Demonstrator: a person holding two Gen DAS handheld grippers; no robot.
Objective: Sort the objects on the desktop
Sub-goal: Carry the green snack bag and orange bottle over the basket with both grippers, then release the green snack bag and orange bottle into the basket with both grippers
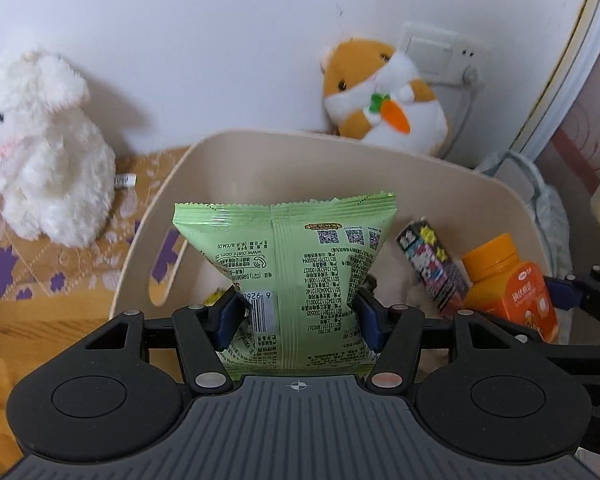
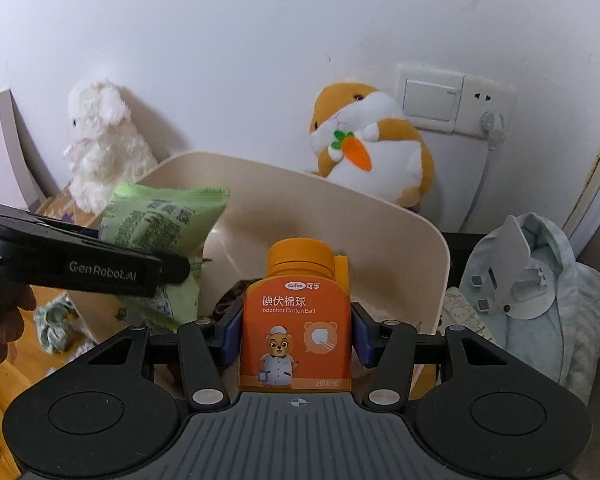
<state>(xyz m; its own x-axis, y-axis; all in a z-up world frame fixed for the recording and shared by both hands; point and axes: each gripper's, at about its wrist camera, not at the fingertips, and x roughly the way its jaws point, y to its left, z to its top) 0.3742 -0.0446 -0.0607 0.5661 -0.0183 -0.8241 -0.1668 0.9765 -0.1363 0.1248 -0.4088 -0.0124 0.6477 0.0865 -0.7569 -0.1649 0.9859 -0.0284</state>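
**Both jaws loaded over the cream bin**

My left gripper has its jaws clamped on the green snack packet; blue pads press in at its lower sides, and the packet stands upright with its crimped top edge toward 12 o'clock. The packet hangs over the open mouth of the cream bin, well inside the rim. The far rim curves across from 10 to 2 o'clock. The bin's left wall has a handle slot at 9 o'clock, just beside the packet. A small printed box leans inside the bin at 3 o'clock, so the right is tight and there is more free room at 12.

My right gripper has its jaws clamped on the orange cotton-ball bottle, upright, cap toward 12 o'clock, label facing the camera. The bottle sits over the bin's near right part, with the right wall and rounded corner close at 2–3 o'clock. In the right wrist view, the left gripper and its packet crowd in at 9 o'clock, near but apart from the bottle.

Both grippers pitch downward into the bin.

Beyond the far rim are a white plush rabbit at 10 o'clock and a hamster plush with a carrot at 1, both against the wall. Pale blue clothing lies outside the bin at 3 o'clock. The wooden surface shows at 8 o'clock.
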